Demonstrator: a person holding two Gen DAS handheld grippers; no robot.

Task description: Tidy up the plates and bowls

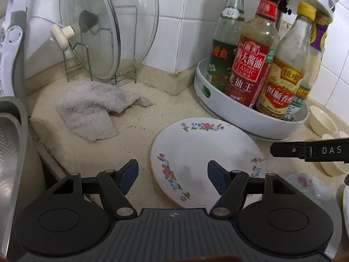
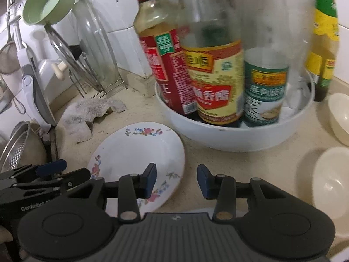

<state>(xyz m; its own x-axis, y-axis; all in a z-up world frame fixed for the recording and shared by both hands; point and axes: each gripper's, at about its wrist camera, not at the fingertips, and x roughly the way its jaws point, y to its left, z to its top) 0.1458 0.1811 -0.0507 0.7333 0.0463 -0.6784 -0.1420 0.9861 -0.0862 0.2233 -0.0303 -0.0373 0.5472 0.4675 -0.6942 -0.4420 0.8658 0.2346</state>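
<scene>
Left wrist view shows a floral plate point(image 1: 205, 159) lying flat on the speckled counter point(image 1: 135, 120), just in front of a white turntable tray point(image 1: 250, 118). That tray holds upright sauce bottles: a red-labelled soy sauce bottle point(image 1: 250, 65), a green-labelled bottle point(image 1: 222, 50) behind it, a yellow-labelled vinegar bottle point(image 1: 281, 87) and a smaller teal-labelled bottle point(image 1: 298, 100). Cream bowls point(image 1: 322, 120) sit empty on the counter to the right of the tray, and a second flowered dish point(image 1: 305, 183) shows at the lower right. A crumpled grey cloth point(image 1: 91, 109) lies left of the plate, before a wire rack point(image 1: 91, 65) carrying glass pot lids point(image 1: 91, 39).

The left tongs point(image 1: 172, 176) stand fairly wide, empty, hovering above the near-left part of the plate; whether either pad touches its rim I cannot tell. In the right wrist view the right tongs point(image 2: 176, 181) stand narrower but parted, nothing between them, over the counter at the plate's right edge, with the left tongs' fingers point(image 2: 52, 168) at the plate's left side.
</scene>
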